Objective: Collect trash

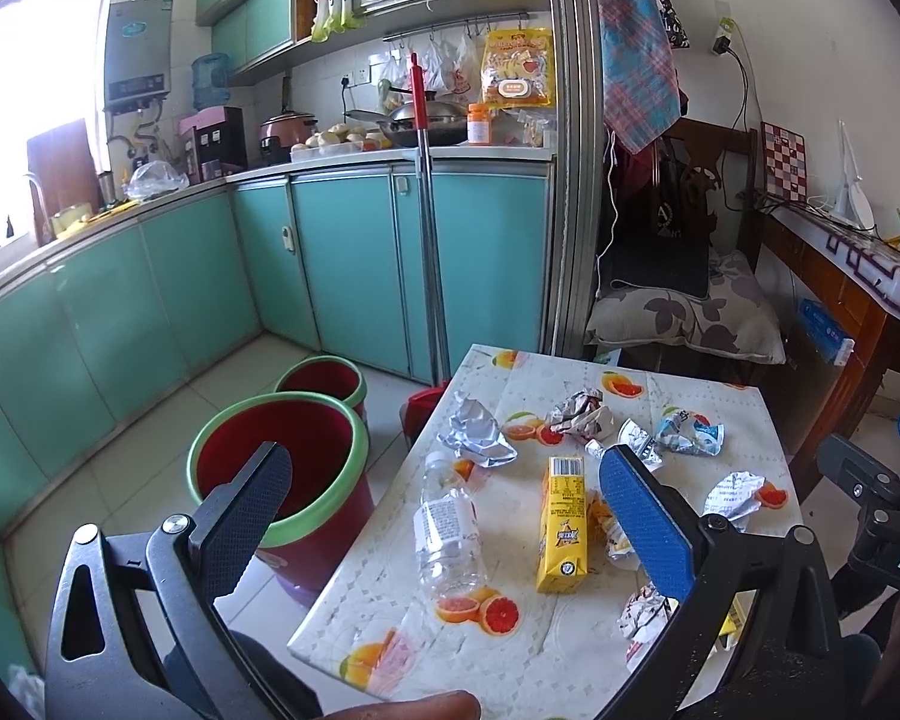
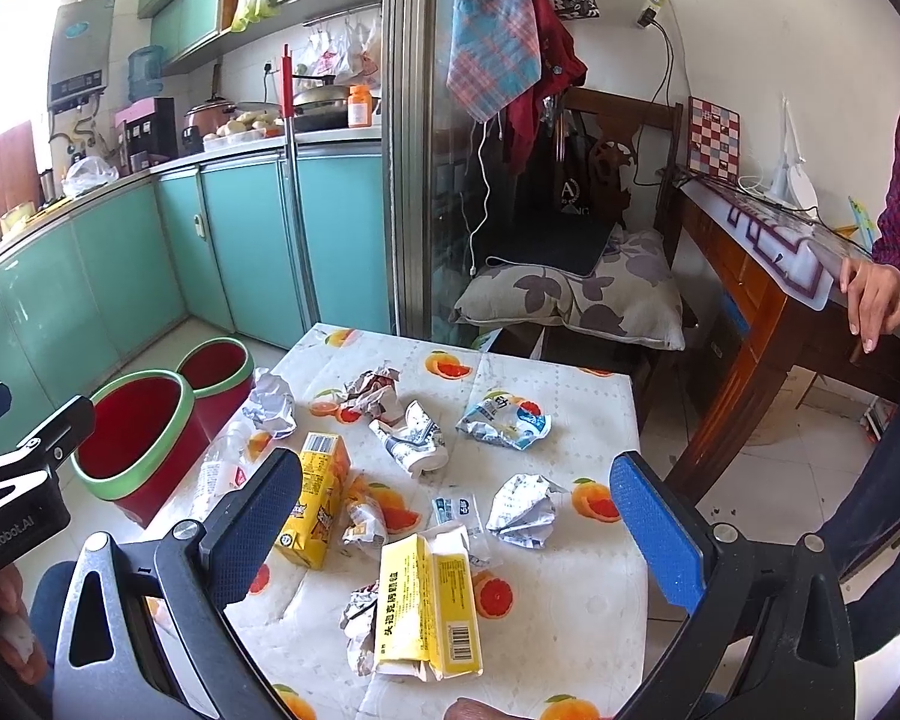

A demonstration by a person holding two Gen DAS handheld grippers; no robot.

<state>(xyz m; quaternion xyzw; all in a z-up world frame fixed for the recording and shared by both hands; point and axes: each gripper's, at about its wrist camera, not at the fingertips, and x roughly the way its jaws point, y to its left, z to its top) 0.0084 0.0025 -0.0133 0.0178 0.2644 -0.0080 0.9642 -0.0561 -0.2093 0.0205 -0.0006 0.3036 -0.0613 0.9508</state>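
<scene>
A small table [image 1: 570,630] [image 2: 576,600] with a fruit-print cover holds trash: a clear plastic bottle [image 1: 447,525] [image 2: 219,474], a yellow drink carton [image 1: 561,525] [image 2: 315,501], a torn yellow box [image 2: 429,606] and several crumpled wrappers [image 1: 480,432] [image 2: 522,510]. Two red bins with green rims [image 1: 282,462] [image 2: 144,438] stand on the floor left of the table. My left gripper [image 1: 444,480] is open and empty above the table's left edge. My right gripper [image 2: 456,504] is open and empty above the trash.
Teal kitchen cabinets [image 1: 342,258] run along the left and back. A red-handled mop [image 1: 426,228] leans on them. A cushioned wooden chair [image 2: 576,294] stands behind the table. A wooden desk [image 2: 750,282] is at the right, with a person's hand [image 2: 876,294] on it.
</scene>
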